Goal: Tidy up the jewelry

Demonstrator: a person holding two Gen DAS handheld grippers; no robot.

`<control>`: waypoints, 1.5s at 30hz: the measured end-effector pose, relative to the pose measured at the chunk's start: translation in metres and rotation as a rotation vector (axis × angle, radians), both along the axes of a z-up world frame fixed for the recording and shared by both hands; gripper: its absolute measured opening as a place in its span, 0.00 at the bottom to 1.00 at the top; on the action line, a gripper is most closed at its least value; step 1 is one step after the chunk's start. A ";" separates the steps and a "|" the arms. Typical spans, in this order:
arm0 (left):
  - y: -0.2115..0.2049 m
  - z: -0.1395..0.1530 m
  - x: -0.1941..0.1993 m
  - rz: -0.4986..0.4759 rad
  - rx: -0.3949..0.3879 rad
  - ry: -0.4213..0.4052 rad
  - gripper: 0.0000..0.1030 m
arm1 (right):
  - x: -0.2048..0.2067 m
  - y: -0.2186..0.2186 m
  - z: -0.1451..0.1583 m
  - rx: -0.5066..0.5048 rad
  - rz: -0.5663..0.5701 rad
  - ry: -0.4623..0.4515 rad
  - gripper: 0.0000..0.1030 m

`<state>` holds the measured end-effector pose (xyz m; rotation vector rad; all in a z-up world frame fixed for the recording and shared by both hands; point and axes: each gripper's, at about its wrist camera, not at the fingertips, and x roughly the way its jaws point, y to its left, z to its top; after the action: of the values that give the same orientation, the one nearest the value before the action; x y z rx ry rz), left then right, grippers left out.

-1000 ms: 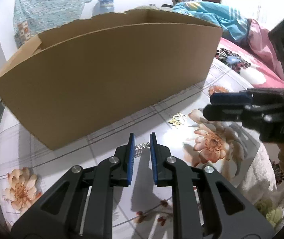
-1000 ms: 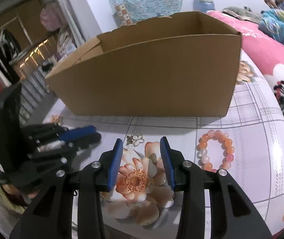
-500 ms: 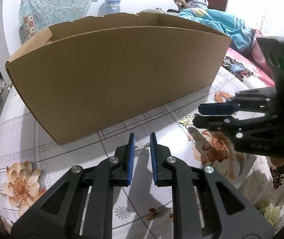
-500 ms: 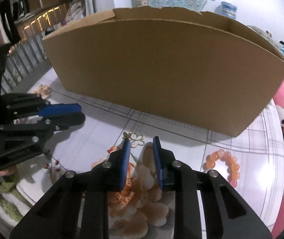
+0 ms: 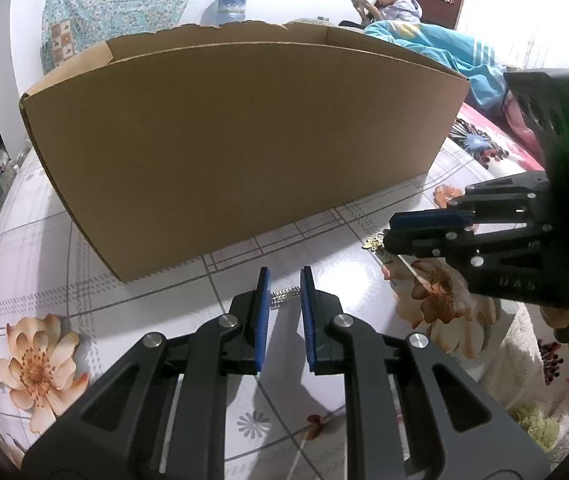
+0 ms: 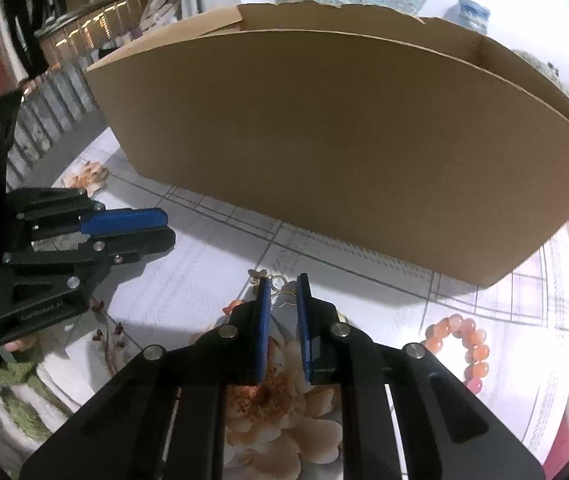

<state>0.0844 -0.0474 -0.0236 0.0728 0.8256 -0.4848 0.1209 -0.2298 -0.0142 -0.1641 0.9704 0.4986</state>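
Left claw (image 5: 284,280): narrow gap between the blue pads, pinching a small silver chain piece (image 5: 284,293) at its tips, low over the worktop (image 5: 36,240).
Right claw (image 6: 283,286): jaws closing, narrow gap; the gold butterfly ornament (image 6: 274,280) sits at its tips between the pads; cannot tell whether they press on it yet.
Cardboard box (image 5: 244,140): open-topped, at 12 o'clock from both claws; its inside is not visible.
Bead bracelet (image 6: 464,344): pink-orange, lying on the worktop at 3 o'clock from the right claw, apart from it.
Open room: floral cloth free between the claws and the box wall; the worktop edge falls away at 3 o'clock, toward the bed.
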 end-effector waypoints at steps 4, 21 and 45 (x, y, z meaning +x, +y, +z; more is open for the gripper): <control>0.000 0.000 0.000 0.000 -0.001 -0.001 0.13 | -0.002 -0.007 0.001 0.017 -0.015 0.014 0.02; 0.000 0.000 0.000 0.007 0.007 0.000 0.13 | 0.002 -0.018 0.011 0.035 -0.053 0.000 0.04; 0.000 0.000 0.001 0.010 0.006 0.004 0.13 | 0.000 0.015 0.005 -0.036 0.054 -0.013 0.03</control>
<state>0.0849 -0.0478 -0.0241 0.0732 0.8307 -0.4733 0.1210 -0.2151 -0.0095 -0.2262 0.9644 0.5293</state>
